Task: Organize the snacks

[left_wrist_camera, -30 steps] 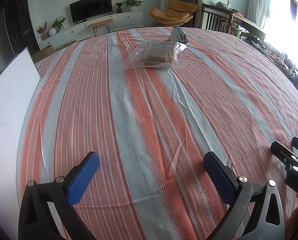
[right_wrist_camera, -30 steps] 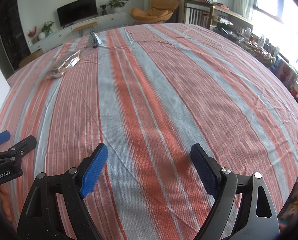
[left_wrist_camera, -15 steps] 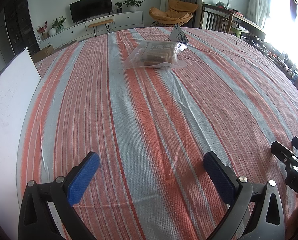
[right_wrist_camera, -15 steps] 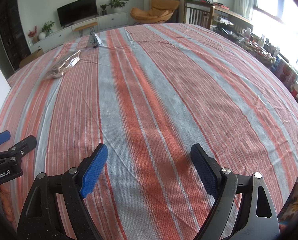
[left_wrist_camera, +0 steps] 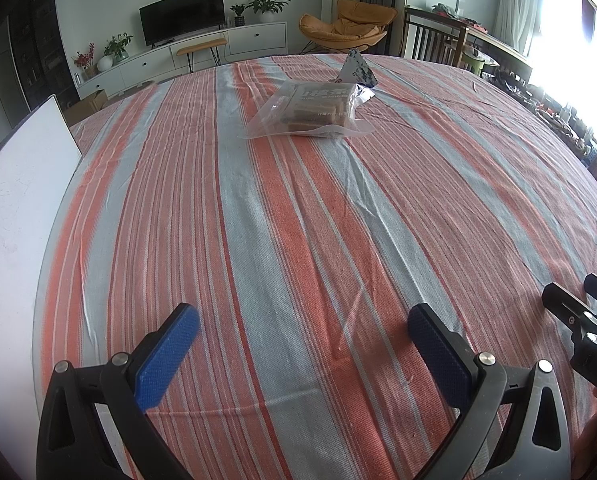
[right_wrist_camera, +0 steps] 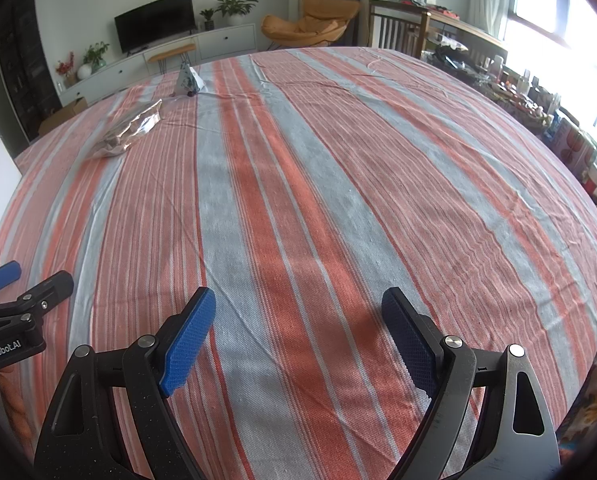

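Left gripper [left_wrist_camera: 298, 340] and right gripper [right_wrist_camera: 298, 332] are held side by side low over the near edge of the table [left_wrist_camera: 338, 240], each with its blue-padded fingers spread wide and nothing between them. The table carries a cloth [right_wrist_camera: 298, 200] striped in orange and grey. From the left wrist view, the right gripper's fingertips show at the right margin; from the right wrist view, the left gripper's fingertips show at the left margin.

The snacks lie at the far end of the table, well apart from both grippers. A clear bag [left_wrist_camera: 310, 108] holding brown bars rests flat on the cloth; in the right wrist view it sits far to the left [right_wrist_camera: 132, 130]. Just behind it stands a small pyramid-shaped packet [left_wrist_camera: 356, 69], upright, touching or nearly touching the bag's far corner; which of the two cannot be told. A white board [left_wrist_camera: 14, 208] stands along the table's left edge.
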